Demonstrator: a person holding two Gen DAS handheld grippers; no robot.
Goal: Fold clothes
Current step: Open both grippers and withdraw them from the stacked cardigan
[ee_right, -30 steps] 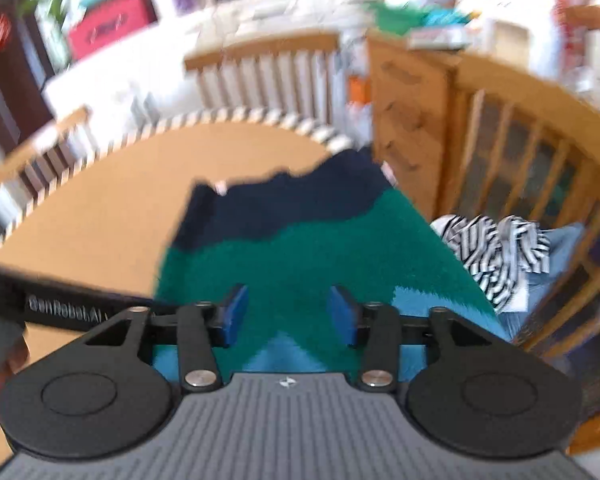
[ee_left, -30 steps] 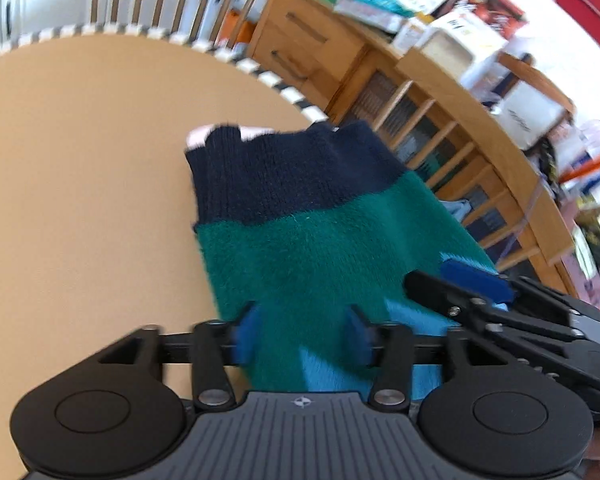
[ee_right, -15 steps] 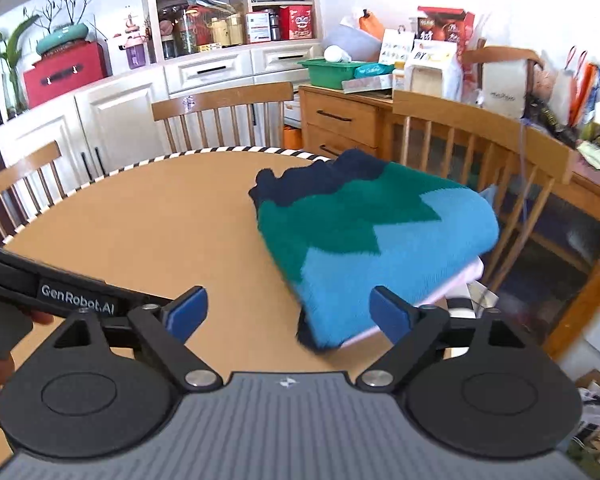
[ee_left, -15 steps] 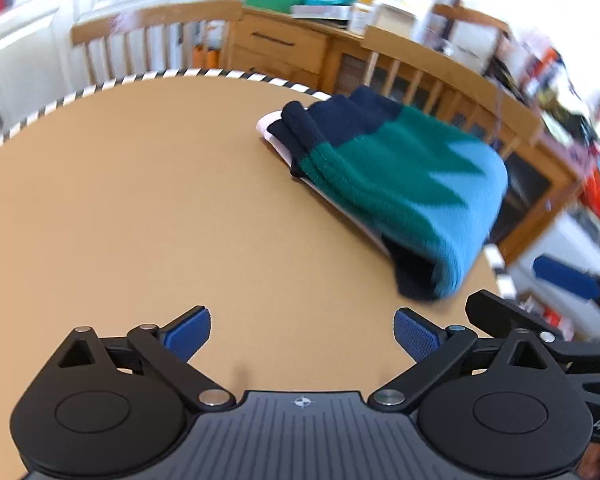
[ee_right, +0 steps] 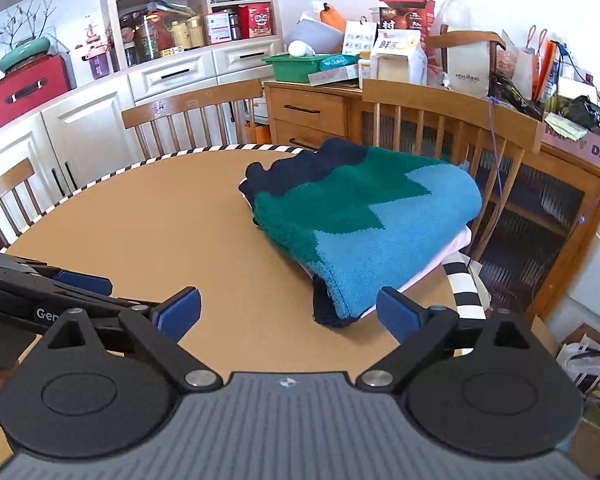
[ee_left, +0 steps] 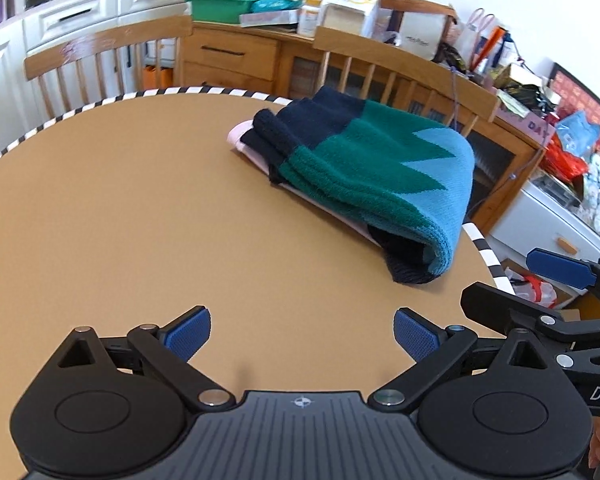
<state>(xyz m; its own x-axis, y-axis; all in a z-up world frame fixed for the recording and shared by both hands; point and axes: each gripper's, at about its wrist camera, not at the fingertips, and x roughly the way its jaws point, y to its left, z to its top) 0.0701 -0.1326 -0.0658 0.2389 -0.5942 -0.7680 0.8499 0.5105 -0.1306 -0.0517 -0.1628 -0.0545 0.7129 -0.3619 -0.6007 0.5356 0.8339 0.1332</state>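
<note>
A folded knit sweater (ee_left: 380, 164), navy, green and light blue, lies on a folded pale pink garment (ee_left: 243, 148) at the right side of the round table (ee_left: 99, 208). It also shows in the right wrist view (ee_right: 364, 220). My left gripper (ee_left: 302, 334) is open and empty, held over bare table well short of the sweater. My right gripper (ee_right: 287, 312) is open and empty, just in front of the sweater's near edge. The right gripper shows at the right edge of the left wrist view (ee_left: 556, 280).
Wooden chairs (ee_right: 203, 116) stand around the table's far side and right side (ee_right: 460, 136). A wooden sideboard (ee_left: 235, 60) loaded with boxes and bags stands behind. White cabinets (ee_right: 79, 120) line the back wall. The table rim has a black-and-white striped edge (ee_left: 488, 256).
Both grippers were narrowed over the sweater a second ago. They have opened wide and pulled back toward me, leaving the folded sweater lying on the pink garment.
</note>
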